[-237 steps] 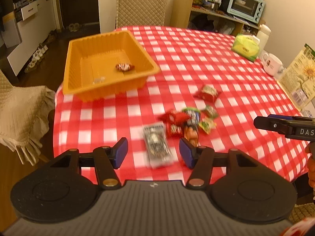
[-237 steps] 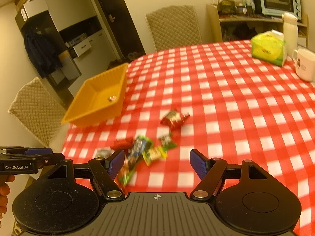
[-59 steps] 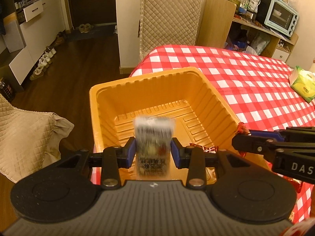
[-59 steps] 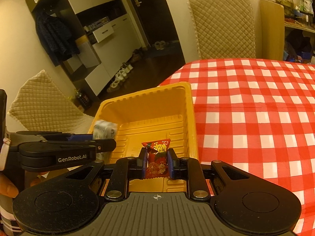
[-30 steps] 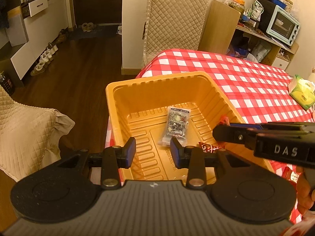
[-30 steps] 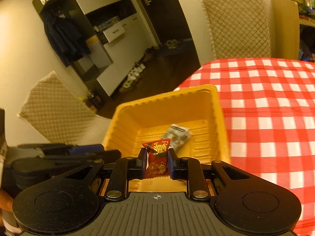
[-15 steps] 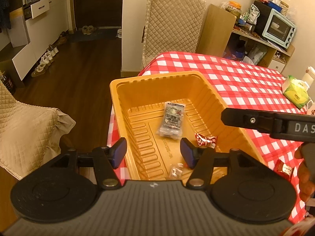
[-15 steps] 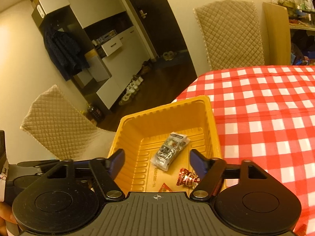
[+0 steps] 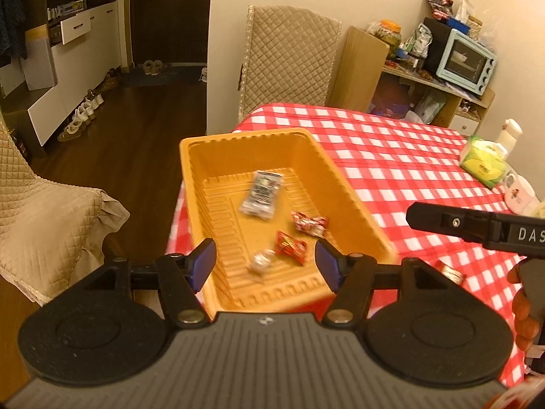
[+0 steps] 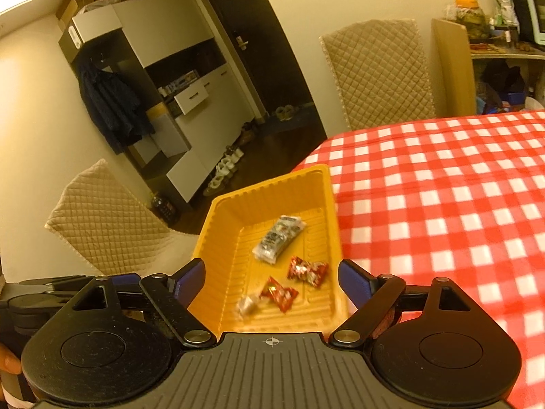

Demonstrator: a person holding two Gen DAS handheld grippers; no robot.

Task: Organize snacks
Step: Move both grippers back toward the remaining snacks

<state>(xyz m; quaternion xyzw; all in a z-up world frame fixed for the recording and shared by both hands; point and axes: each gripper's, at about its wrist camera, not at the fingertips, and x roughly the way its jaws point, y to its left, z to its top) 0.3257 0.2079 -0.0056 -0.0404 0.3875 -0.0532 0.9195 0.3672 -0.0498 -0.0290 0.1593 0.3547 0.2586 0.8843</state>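
**Four snacks in the tray, both grippers released**

Count, left wrist view: one orange tray [image 9: 351,201] at centre frame, on the near left edge of the red-checked table [image 9: 402,156]. Inside it, four snacks:
- one silver packet [image 9: 261,195], flat on the tray floor toward the far end, blurred
- two red wrapped candies, one [image 9: 309,223] right of centre, the other [image 9: 290,247] just below it, lying near each other
- one small clear-wrapped piece [image 9: 260,261], just left of the lower red candy

One more red snack [image 9: 450,271] lies on the table outside the tray, lower right, partly hidden behind the gripper.

Right wrist view confirms the same four in the tray [image 10: 218,235]: silver packet [image 10: 278,238], red candies [image 10: 307,271] and [image 10: 278,293], clear piece [image 10: 247,304].

Tools: two.
- left gripper [image 9: 265,264], lower centre of its view, jaws about halfway apart and opening; nothing between the pads, touching nothing; the tray shows in the gap beyond
- right gripper [image 10: 272,283], jaws wide and opening; nothing between the pads; it also shows in the left view as a black bar at right edge [image 9: 477,225], above the table beside the tray

Other: two quilted chairs in the left view, one [image 9: 289,64] behind the table, one [image 9: 44,204] at left edge
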